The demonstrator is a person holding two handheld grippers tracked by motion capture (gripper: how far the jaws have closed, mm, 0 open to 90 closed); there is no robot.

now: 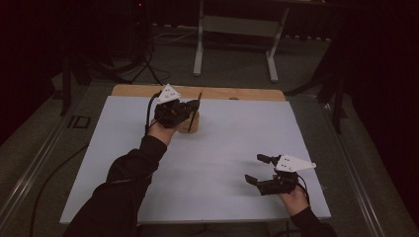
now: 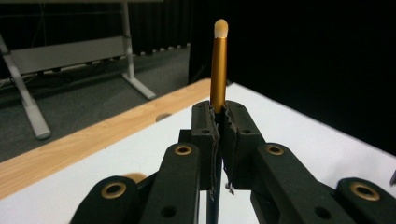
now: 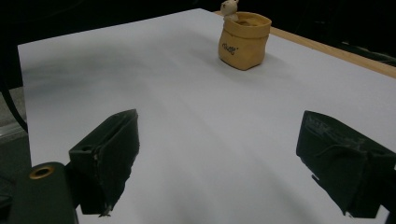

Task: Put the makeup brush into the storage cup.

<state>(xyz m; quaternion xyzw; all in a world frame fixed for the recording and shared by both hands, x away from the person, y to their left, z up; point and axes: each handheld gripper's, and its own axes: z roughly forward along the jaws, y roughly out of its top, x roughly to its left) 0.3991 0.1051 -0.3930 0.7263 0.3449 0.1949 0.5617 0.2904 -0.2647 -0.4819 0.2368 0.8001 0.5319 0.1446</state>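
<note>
So my left gripper [image 1: 190, 109] is up near the far edge of the tabletop [image 1: 222, 148], clamped tight on a slim makeup brush [image 2: 218, 70] that stands nearly upright, gold ferrule and pale tip poking out above the jaws, and it's parked right over the little tan pouch [image 3: 243, 40], which sits just below and slightly beyond it. That pouch is open-topped with some small pale thing sticking up at its rim, can't tell what. My right gripper [image 1: 261, 169] hangs jaws wide and empty near the front right corner, well apart, so the left one's clearly nearer.
</note>
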